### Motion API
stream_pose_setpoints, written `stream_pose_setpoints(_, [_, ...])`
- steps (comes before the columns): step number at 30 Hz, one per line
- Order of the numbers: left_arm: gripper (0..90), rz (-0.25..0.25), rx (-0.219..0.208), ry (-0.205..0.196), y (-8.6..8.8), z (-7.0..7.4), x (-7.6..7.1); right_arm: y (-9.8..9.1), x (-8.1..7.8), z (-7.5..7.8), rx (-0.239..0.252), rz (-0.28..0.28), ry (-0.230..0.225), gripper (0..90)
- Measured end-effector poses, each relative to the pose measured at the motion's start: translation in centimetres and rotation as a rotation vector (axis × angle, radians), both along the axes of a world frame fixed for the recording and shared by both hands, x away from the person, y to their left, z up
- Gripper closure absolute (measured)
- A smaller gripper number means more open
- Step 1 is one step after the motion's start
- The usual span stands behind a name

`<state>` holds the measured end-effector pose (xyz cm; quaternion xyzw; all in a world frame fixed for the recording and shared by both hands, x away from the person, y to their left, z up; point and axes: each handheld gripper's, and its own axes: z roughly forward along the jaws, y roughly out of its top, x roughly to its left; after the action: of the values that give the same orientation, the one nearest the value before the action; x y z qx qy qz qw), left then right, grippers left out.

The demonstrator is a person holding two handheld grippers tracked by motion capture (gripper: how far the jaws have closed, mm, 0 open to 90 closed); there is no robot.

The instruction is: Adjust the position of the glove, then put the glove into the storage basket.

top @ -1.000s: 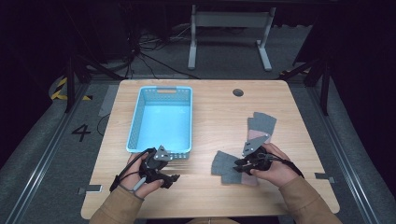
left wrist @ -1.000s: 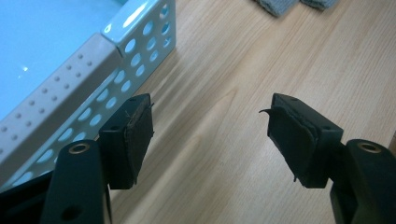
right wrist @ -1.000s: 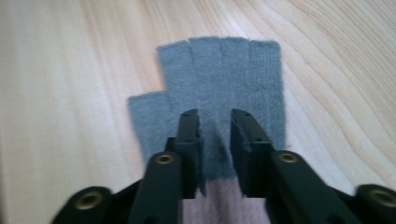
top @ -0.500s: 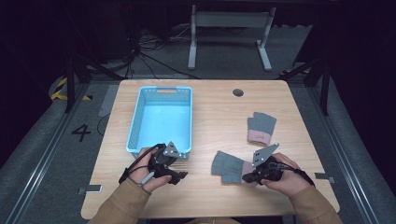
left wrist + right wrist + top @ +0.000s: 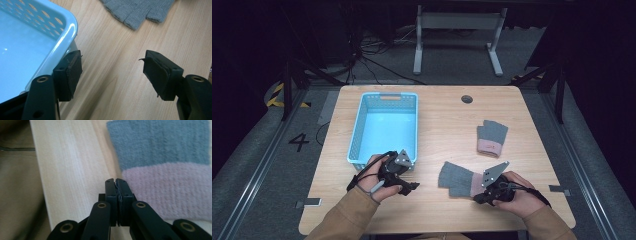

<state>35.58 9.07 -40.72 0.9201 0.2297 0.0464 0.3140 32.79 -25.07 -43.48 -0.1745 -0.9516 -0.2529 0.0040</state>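
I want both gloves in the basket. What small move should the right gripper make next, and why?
Probably open the right gripper: its jaws are pressed shut beside the near glove's pink cuff with nothing visibly between them, so it must open before it can pinch the cuff.

A single figure can be read: a black "4" [image 5: 299, 142] is marked on the grey floor [image 5: 247, 150] left of the table; no other writing is legible.

Bright table [image 5: 442, 120] amid dark surroundings; basket [image 5: 37, 45] glares, close views soft and blurred
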Motion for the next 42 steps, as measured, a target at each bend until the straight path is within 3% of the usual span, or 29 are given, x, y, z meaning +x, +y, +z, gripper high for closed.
stream_pose_setpoints(14, [32.2, 0.006, -0.007, 0.001, 0.1, 0.0, 0.0, -0.1, 0.7, -0.3, -0.005, -0.038, -0.078, 89.4])
stream_pose_setpoints(23, [32.9, -0.008, -0.008, 0.003, -0.2, 0.0, 0.2, -0.4, 0.6, -0.2, -0.001, -0.056, -0.067, 89.9])
stream_pose_setpoints(28, [32.7, -0.017, -0.018, 0.01, -0.3, 0.2, 0.2, -0.8, 0.1, 1.1, 0.076, -0.07, -0.047, 89.8])
stream_pose_setpoints(30, [32.7, -0.034, -0.066, 0.038, -0.4, 0.4, 0.1, -1.2, 0.1, 1.4, 0.096, -0.093, -0.051, 89.8])
stream_pose_setpoints(32, [32.7, -0.041, -0.085, 0.045, -0.5, 0.6, 0.0, -1.6, 0.2, 1.6, 0.114, -0.106, -0.053, 89.8])
stream_pose_setpoints(39, [32.6, -0.038, -0.081, 0.042, -0.4, 0.7, -0.2, -2.5, 0.6, 2.7, 0.159, -0.169, -0.1, 89.9])
stream_pose_setpoints(41, [32.6, -0.027, -0.081, 0.043, -0.3, 0.7, -0.5, -2.9, 1.0, 3.2, 0.169, -0.227, -0.122, 89.4])
stream_pose_setpoints(42, [32.6, -0.027, -0.081, 0.043, -0.3, 0.7, -0.5, -2.9, 1.0, 3.2, 0.169, -0.227, -0.122, 89.4])
